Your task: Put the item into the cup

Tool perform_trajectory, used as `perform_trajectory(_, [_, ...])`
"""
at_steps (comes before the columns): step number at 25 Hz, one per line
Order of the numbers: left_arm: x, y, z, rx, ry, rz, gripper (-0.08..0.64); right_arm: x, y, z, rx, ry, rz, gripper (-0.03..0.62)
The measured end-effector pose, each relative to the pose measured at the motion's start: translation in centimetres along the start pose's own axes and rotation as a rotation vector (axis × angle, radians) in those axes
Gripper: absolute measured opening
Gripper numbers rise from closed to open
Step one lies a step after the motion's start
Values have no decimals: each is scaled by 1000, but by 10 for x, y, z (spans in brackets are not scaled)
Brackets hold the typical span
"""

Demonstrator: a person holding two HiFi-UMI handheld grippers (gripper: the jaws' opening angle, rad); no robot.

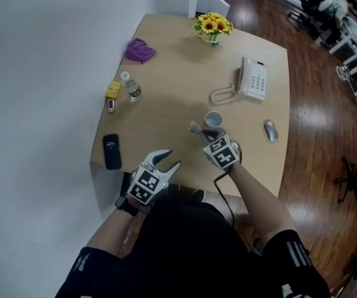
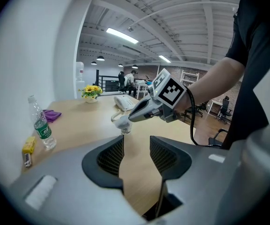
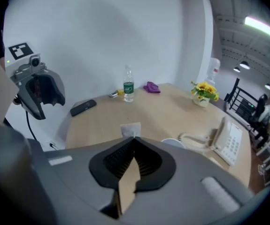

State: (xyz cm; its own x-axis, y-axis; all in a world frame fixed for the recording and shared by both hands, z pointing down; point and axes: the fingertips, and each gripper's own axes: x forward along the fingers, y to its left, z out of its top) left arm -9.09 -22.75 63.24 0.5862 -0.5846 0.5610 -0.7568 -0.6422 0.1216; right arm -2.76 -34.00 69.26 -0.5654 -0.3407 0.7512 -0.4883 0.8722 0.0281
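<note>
1. The right gripper [image 3: 134, 139] has its jaws clamped together on a small pale packet [image 3: 130, 129]. It grips only the packet's near edge. Most of the packet sticks out past the tips, which I judge leaves that free end ready to go into the cup first.
2. The packet is therefore in the right gripper, low over the table [image 1: 166, 92] and not yet in the cup [image 1: 213, 118]. From the head view, it sits just beside the cup, on the side nearer the person. I cannot tell whether it touches the tabletop.
3. The cup stands upright with its mouth open and nothing covering it. In the right gripper view, its rim shows just right of the jaws, so the grip is already lined up close to the target. The next move looks like a short lift and a shift over the rim before letting go.
4. The left gripper [image 1: 172, 159] has its jaws apart, with only bare table showing between them. It is held near the table's front edge, well clear of the cup. This probably keeps it out of the right gripper's path, though it is near enough to steady the cup if needed.
5. 1 risk is that the cup is light and stands free, so a nudge from the packet or jaws could slide or tip it.
</note>
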Motion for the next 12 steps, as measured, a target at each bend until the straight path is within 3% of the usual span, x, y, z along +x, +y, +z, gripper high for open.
perform_trajectory(6, [8,-11,10,22,-7,-25,167,-20,-64,-16,75,29,-109,8])
perform_trajectory(12, [9,-14,7,21,10,-25,167,-11,-85,-39,129,83,-125,8])
